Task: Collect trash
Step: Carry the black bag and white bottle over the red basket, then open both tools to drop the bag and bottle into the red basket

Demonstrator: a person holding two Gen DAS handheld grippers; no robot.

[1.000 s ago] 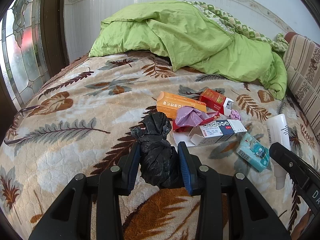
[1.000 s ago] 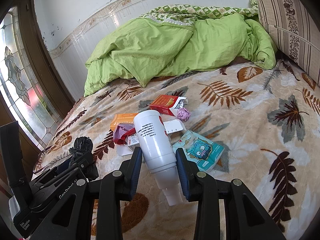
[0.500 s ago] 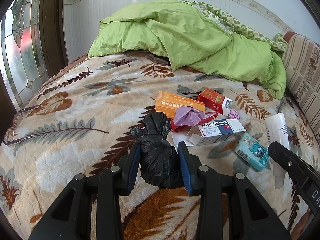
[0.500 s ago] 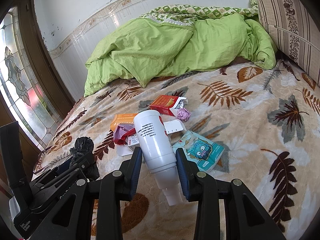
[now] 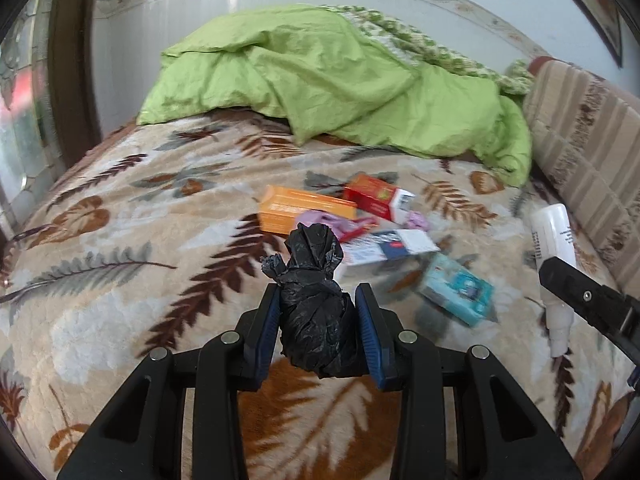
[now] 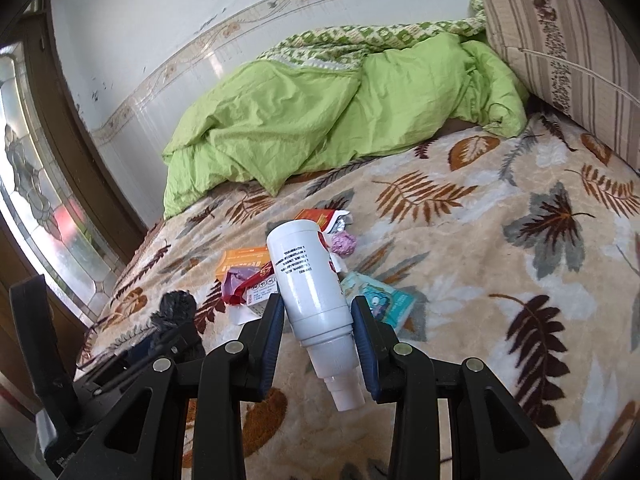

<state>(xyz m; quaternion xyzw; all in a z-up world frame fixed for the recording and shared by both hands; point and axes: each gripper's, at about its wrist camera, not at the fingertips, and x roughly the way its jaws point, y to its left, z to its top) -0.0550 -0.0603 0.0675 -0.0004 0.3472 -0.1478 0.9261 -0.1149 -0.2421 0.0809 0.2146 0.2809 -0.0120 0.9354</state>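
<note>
My left gripper (image 5: 318, 300) is shut on a crumpled black plastic bag (image 5: 314, 292), held just above the leaf-patterned blanket (image 5: 120, 264). My right gripper (image 6: 318, 310) is shut on a white bottle (image 6: 306, 280), tilted with its nozzle toward me. The bottle (image 5: 554, 248) and the right gripper's finger also show at the right of the left wrist view. Trash lies mid-bed: an orange box (image 5: 300, 210), a red box (image 5: 376, 196), a white and blue box (image 5: 386, 248), a purple wrapper (image 5: 320, 220) and a teal packet (image 5: 456, 288).
A rumpled green duvet (image 5: 332, 80) fills the head of the bed against the white wall. A striped cushion (image 5: 584, 148) lines the right side. A stained-glass window (image 6: 36, 200) in a dark frame stands to the left. A small purple wad (image 6: 343, 243) lies by the red box.
The right gripper rose with the white bottle, lifting it off the blanket. The left gripper tilted up slightly, the black bag still held.
</note>
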